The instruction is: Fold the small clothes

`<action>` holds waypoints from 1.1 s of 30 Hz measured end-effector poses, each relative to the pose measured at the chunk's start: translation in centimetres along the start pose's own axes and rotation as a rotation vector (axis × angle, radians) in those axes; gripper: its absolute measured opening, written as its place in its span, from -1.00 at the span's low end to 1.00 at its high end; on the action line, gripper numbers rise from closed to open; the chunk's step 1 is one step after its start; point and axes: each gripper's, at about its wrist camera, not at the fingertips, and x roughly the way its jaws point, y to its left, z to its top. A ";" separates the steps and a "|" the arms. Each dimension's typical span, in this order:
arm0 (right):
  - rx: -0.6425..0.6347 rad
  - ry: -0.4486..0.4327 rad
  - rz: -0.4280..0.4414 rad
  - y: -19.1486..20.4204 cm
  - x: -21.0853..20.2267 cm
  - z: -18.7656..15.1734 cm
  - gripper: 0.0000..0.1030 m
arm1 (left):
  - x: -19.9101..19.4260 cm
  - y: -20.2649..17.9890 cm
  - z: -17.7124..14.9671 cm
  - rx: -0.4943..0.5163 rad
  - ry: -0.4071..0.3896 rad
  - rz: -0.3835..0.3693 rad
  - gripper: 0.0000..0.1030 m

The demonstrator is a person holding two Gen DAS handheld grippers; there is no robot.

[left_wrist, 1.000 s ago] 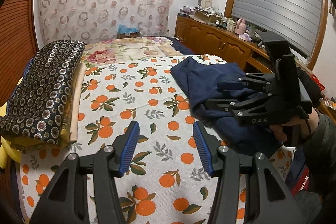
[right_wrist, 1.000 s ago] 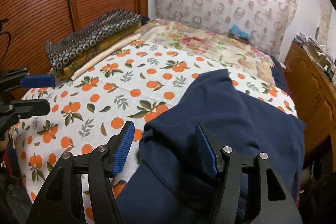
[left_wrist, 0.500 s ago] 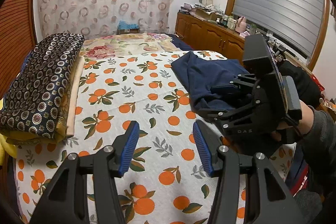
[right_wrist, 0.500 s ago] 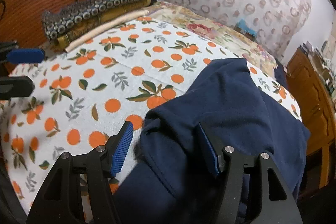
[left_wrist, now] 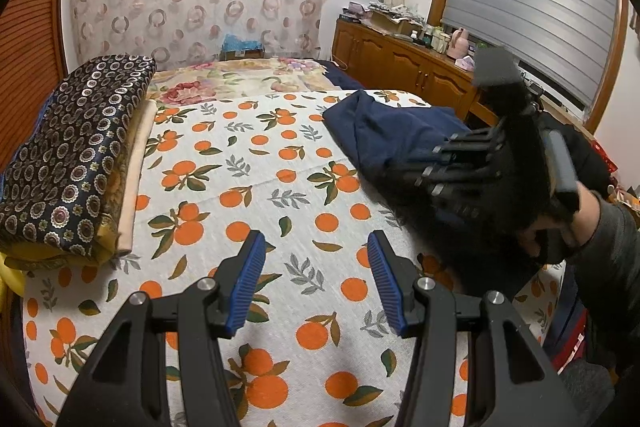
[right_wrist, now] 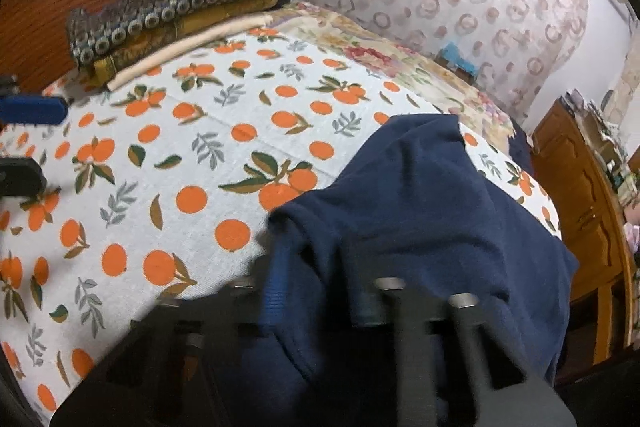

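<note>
left gripper (left_wrist: 316, 273): I've got it spread wide over the orange-print sheet (left_wrist: 248, 195), nothing in it
right gripper (right_wrist: 320, 291): blurry, fingers buried in the navy garment (right_wrist: 420, 219); grip, can't tell
garment: bunched at the sheet's right side
left view only: gloved right hand (left_wrist: 560, 223)
both views: folded blanket stack (left_wrist: 72, 151)

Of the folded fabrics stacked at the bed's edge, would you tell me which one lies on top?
The dark blue ring-patterned fabric lies on top; under it sit a mustard-gold layer and a plain cream one.
</note>
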 end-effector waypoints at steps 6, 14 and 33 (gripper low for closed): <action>0.112 -0.126 -0.007 -4.3 -4.4 0.9 -0.90 | 0.4 -0.4 -0.1 0.006 0.005 -0.006 0.01; 0.231 -0.162 -0.201 -14.0 -7.9 1.5 -0.92 | 0.8 -1.3 0.0 0.021 0.012 -0.020 0.01; 0.374 -0.102 -0.250 -16.2 -11.1 -6.8 -0.04 | 3.0 -5.7 0.2 0.075 0.041 -0.057 0.01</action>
